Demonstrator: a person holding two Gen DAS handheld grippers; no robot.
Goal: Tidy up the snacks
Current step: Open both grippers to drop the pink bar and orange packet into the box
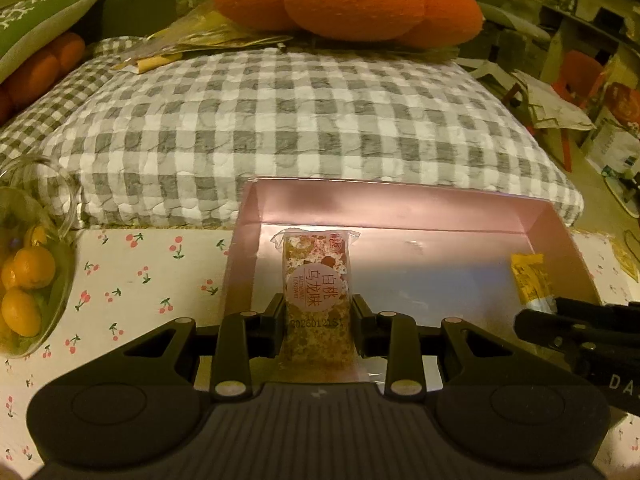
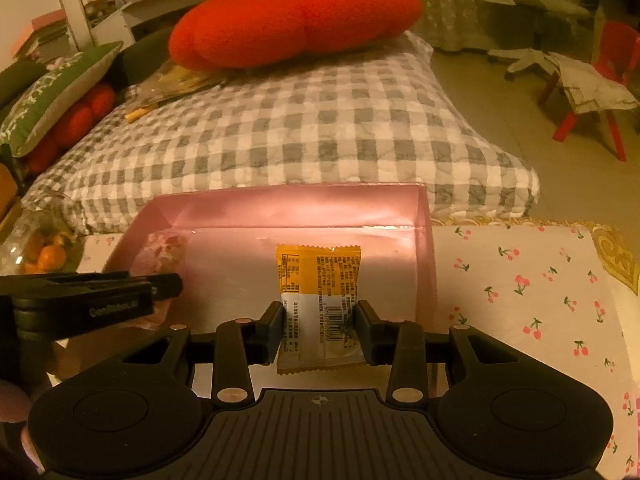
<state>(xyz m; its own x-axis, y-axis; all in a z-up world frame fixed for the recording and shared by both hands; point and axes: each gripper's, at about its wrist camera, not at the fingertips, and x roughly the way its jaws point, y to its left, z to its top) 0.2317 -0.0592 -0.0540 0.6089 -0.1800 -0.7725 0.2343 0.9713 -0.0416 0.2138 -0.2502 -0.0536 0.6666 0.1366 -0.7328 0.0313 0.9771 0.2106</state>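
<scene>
Left hand-held gripper (image 1: pixel 318 312) tilts downward, fingers pinched on a pink-labelled snack bar (image 1: pixel 316 280). Right hand-held gripper (image 2: pixel 320 320) tilts likewise alongside, fingers clamped on a yellow snack packet (image 2: pixel 320 292).

Our matte black plastic left claw (image 1: pixel 319 316) and matching right claw (image 2: pixel 319 322) show ribbed housings, round side caps, pale rivets and white lettering.
</scene>
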